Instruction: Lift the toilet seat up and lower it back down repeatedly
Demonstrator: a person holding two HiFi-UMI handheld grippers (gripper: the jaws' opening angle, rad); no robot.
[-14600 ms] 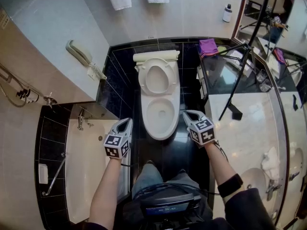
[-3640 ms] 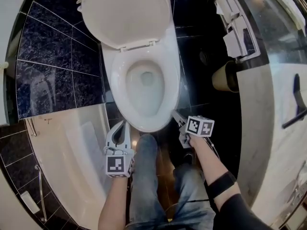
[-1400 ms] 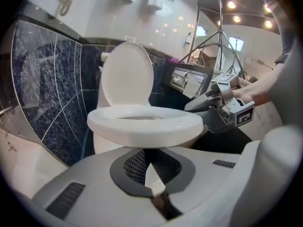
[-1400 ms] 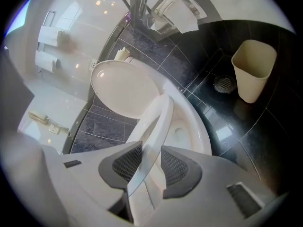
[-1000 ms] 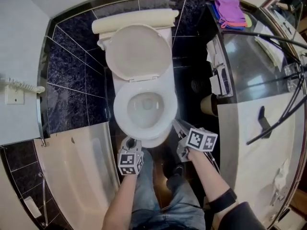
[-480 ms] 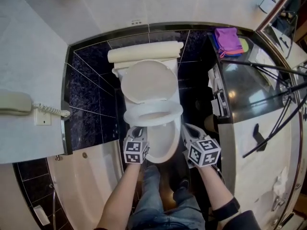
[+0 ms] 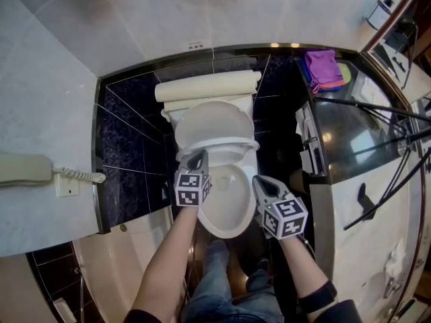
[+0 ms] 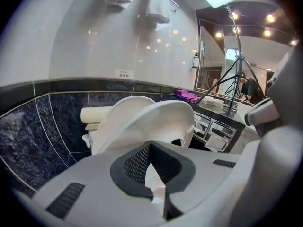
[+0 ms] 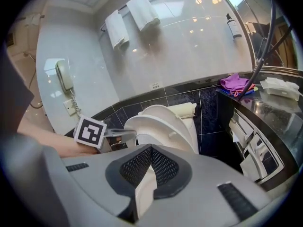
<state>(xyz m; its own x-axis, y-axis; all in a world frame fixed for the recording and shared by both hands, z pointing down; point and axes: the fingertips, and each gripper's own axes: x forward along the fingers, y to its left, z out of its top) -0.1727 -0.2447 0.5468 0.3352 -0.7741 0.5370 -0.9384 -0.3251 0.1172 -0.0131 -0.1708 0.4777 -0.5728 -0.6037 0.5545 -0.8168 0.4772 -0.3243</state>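
Bathroom, dark tiled floor [image 7: 131, 173]. Toilet seat [image 7: 229, 145] stands part-raised, between bowl [image 7: 225, 210] and upright lid [image 7: 212, 120]. Left gripper [image 7: 198, 156]: jaws together, tips at the seat's front-left rim, seemingly propping it from below. Right gripper [image 7: 260, 182]: jaws together, empty, off the bowl's right edge. Judged: one lift is midway; finishing it, lowering and repeats remain.
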